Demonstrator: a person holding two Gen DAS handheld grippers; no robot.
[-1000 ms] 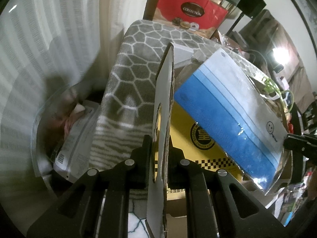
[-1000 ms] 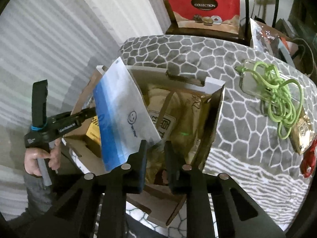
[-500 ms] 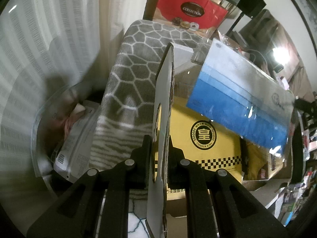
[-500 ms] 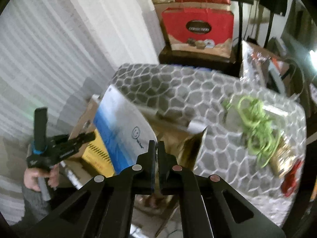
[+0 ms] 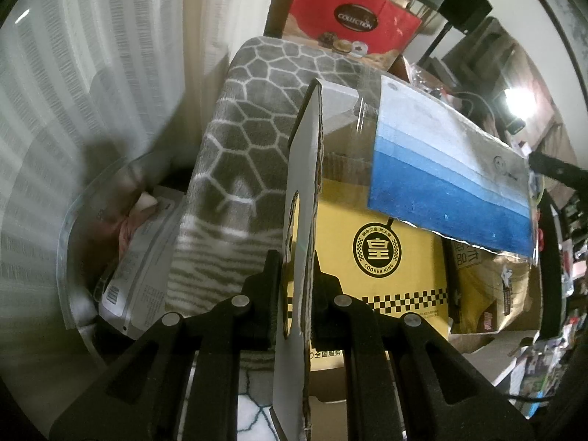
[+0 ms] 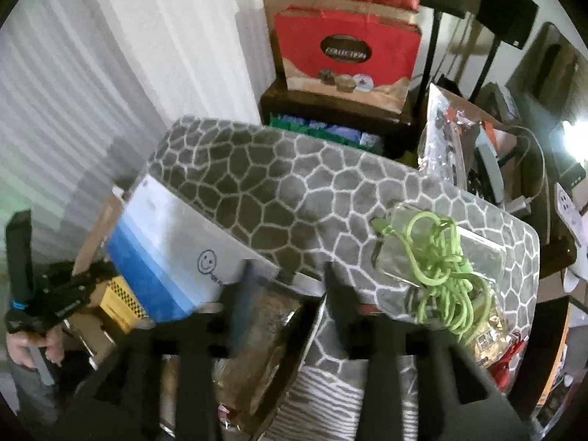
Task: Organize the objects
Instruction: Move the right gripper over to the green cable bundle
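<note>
My left gripper (image 5: 297, 268) is shut on the upright cardboard flap (image 5: 305, 183) of an open box. In the box lie a yellow "Cooker King" carton (image 5: 386, 257) and brown snack bags (image 5: 488, 286). A blue-and-white pouch (image 5: 441, 169) with a smiley face hangs tilted over the box. In the right wrist view the pouch (image 6: 172, 250) sits mostly left of my right gripper (image 6: 288, 283). That gripper's jaws are opening; only the pouch's corner lies between them and the pads do not press on it. A hand holds the left gripper (image 6: 73, 286) at the far left.
A grey honeycomb-patterned blanket (image 6: 294, 202) covers the surface behind the box. On it lie a clear packet with a green cord (image 6: 437, 257) and a red item (image 6: 511, 352). A red "Collection" bag (image 6: 345, 51) stands behind. A clear bin with papers (image 5: 110, 239) sits left.
The right gripper lifted and drew back with the pouch clamped, then its jaws spread apart. The pouch now hangs higher over the box. The left gripper and flap have not moved.
</note>
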